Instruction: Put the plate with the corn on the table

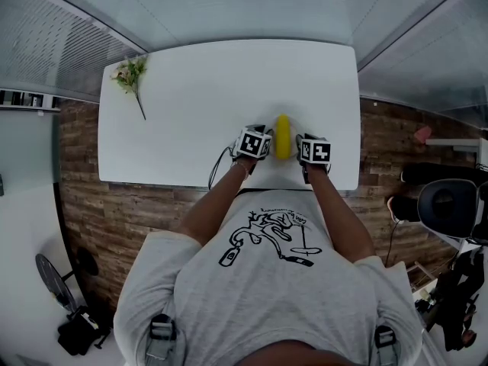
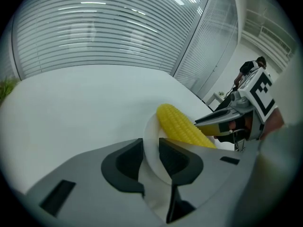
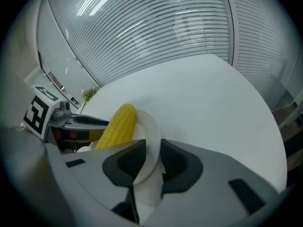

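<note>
With my left fingers (image 2: 125, 163) and right fingers (image 3: 177, 167) clenched on the plate (image 2: 150, 151), its corn (image 2: 180, 126) sits at the bench's (image 1: 213, 90) six o'clock edge; set-down and release seemingly remain.

The head view looks steeply down from above the person's shoulders, taking in the whole white table (image 1: 229, 90) from some way off. The left gripper view sits close behind the left gripper (image 2: 150, 155) and faces along its jaws across the table toward the blinds (image 2: 94, 32). The right gripper view does likewise behind the right gripper (image 3: 152, 157). All three views share the corn cob (image 1: 283, 136) on its plate (image 2: 149, 131) between the grippers.
</note>
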Motion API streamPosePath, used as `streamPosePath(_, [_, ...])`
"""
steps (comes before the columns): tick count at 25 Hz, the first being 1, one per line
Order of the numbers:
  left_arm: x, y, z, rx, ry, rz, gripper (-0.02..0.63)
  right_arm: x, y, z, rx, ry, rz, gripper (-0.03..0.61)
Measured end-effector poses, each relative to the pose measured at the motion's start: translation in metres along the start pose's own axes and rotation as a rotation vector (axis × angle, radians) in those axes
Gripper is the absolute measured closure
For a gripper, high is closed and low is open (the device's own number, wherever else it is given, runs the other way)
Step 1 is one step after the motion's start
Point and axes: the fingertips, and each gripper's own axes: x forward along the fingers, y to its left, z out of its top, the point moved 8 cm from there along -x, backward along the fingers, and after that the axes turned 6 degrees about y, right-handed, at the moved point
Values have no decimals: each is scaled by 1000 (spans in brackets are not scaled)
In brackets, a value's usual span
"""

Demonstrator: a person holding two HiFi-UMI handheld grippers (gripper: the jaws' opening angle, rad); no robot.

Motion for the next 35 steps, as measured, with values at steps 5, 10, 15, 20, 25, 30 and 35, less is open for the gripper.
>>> streamPosePath(5, [-8, 5, -1, -25, -39, 21, 503, -8, -4, 4, 6, -48, 19, 476])
streamPosePath(10, [-33, 10, 2, -65, -139, 33, 503, -33, -5, 18, -72, -144, 33, 490])
streamPosePath(15, [-72, 4, 17, -45, -273, 27, 528, -66, 2, 35, -164, -261, 60, 514])
streamPosePath(20, [-117, -16, 38, 7, -406, 6, 569, -116, 24, 56, -271, -384, 86, 541])
streamPosePath(25, [-161, -41, 51, 67, -512, -22, 581, -164, 52, 70, -364, -489, 115, 568])
streamPosePath(30, [-209, -66, 66, 98, -633, -48, 589, -211, 76, 80, -430, -570, 143, 571])
streamPosePath(35, [-254, -91, 86, 158, -737, -60, 592, -258, 95, 90, -474, -641, 158, 571])
